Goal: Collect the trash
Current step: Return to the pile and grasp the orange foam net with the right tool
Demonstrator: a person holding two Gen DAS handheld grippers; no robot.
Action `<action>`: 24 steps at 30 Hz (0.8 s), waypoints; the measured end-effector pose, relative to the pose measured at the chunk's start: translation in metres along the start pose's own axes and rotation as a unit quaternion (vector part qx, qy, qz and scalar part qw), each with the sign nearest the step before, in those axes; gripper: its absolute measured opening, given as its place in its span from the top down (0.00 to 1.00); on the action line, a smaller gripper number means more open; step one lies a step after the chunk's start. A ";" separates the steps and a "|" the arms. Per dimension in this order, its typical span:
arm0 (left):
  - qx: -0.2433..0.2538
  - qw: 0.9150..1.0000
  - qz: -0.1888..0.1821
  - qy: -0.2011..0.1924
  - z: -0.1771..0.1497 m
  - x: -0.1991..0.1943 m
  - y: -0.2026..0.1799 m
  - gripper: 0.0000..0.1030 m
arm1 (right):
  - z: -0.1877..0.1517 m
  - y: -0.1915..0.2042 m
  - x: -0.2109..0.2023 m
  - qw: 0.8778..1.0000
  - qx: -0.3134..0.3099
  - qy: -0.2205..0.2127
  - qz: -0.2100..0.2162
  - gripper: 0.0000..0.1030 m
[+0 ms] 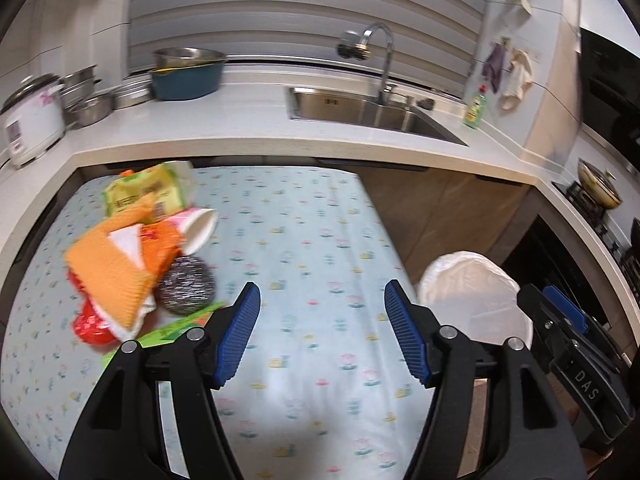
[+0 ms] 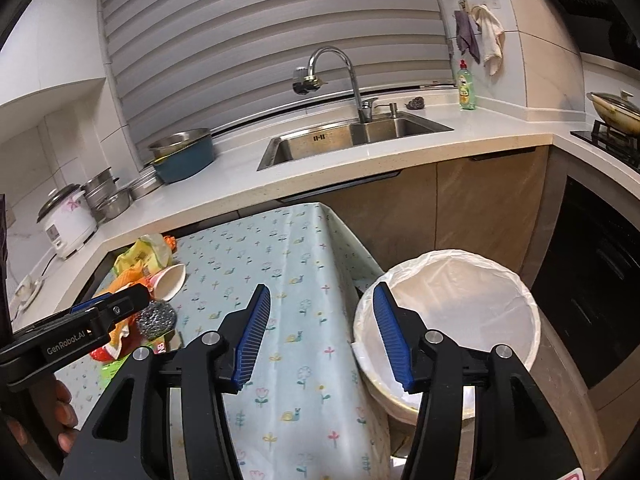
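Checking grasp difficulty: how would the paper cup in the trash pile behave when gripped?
The paper cup lies on its side, so a nudge would probably roll it. It looks thin-walled and light, likely to crush between the fingers. It touches the wrappers, so lifting it may disturb them.

"DAS" is read in white letters on the black body of the right gripper (image 1: 560,312) at the lower right of the left wrist view. "GenRobot.AI" is printed in white along the black side of the left gripper (image 2: 120,306) at the lower left of the right wrist view. Print on the yellow wrapper (image 1: 144,194) and the dish soap bottle (image 2: 466,88) is seen but cannot be made out.
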State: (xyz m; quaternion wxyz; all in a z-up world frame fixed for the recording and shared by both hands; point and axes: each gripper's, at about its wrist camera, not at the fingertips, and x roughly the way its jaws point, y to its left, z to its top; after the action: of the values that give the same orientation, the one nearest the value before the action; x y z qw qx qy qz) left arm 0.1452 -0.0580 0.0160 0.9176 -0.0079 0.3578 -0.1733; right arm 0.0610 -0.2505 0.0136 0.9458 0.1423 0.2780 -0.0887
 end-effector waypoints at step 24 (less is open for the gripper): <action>-0.079 0.989 0.122 0.014 -0.027 -0.042 0.199 0.30 | -0.039 0.208 0.051 0.985 -0.105 0.064 0.119 0.48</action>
State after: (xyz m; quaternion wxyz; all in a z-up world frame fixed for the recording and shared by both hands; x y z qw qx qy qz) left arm 0.1606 0.1453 -0.0036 0.9233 -0.0348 0.3812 -0.0316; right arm 0.1355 -0.0460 -0.0001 0.9396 0.0797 0.3267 0.0635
